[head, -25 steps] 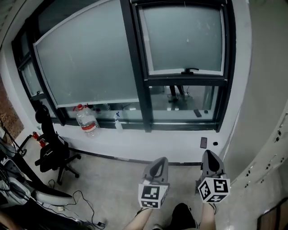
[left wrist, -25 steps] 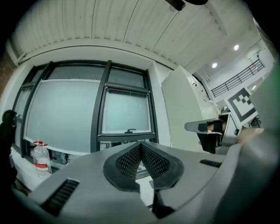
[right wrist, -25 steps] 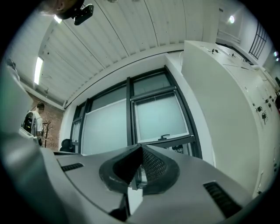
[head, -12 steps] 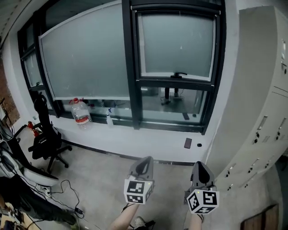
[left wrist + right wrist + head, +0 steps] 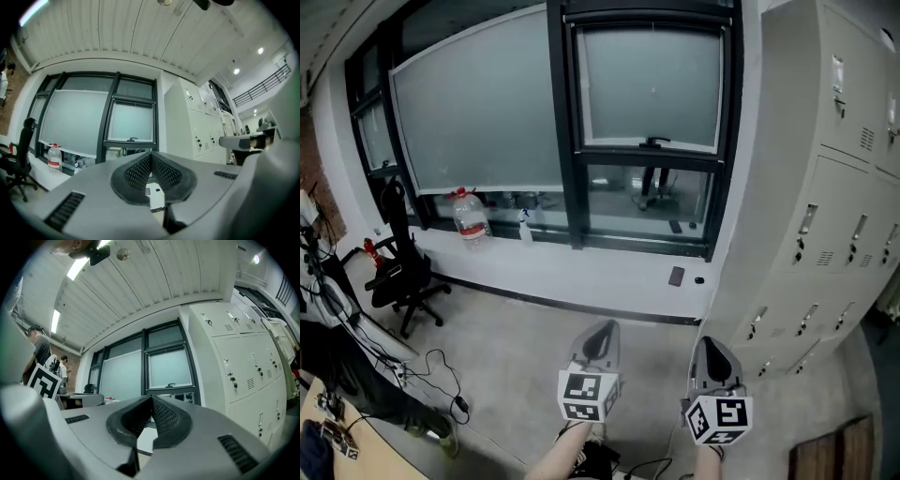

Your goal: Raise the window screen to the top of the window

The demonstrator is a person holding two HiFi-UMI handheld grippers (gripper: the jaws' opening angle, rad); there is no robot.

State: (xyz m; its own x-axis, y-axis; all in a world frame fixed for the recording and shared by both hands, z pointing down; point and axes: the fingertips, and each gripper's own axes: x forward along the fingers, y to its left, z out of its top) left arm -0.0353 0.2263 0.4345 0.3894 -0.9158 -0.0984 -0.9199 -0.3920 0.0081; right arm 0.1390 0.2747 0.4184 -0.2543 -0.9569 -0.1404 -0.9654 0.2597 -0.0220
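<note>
Across the room, set in the right-hand window frame: window screen, grey and frosted-looking. Covers the upper part of that frame and ends at a bottom rail with a small dark handle at its middle — clear glass below, down to the sill. Stands well apart from both grippers.

Left of the thick dark post, a wider grey pane, likewise stopping short of the sill. Along the windowsill, toward its left end: large water bottle with a red top, upright, and a small spray bottle near it on the post side. Under the sill's right end, on the white wall, a small dark plate.

Against the right wall, pale lockers. At the left, a black office chair and cables on the floor.

Nearest the camera, left gripper and right gripper, side by side above the floor, aimed toward the window. Jaws of each pressed together, pads meeting at the tips — nothing between them in either gripper view.
</note>
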